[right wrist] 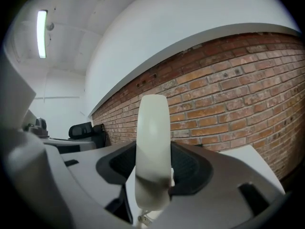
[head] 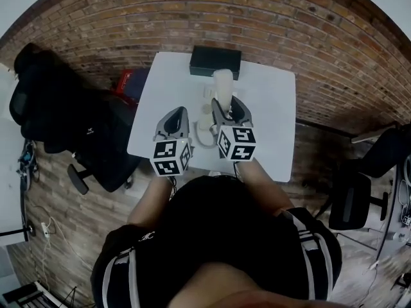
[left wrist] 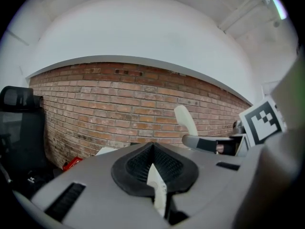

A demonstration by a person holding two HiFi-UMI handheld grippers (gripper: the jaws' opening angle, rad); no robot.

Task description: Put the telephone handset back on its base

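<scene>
Now the handset (head: 223, 82) stands upright, pinched in the right tongs (head: 227, 102) over the white worktop (head: 273, 124). A black box (head: 215, 61) sits at twelve o'clock from it, apart. At eight o'clock, the left tongs (head: 178, 112) are pressed together, empty.

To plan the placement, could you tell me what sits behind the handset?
A black box, probably the base, at the table's far edge; the handset overlaps its front.

One handset (head: 223, 83), two claws (head: 178, 111) (head: 226, 102), one table (head: 273, 111)
</scene>
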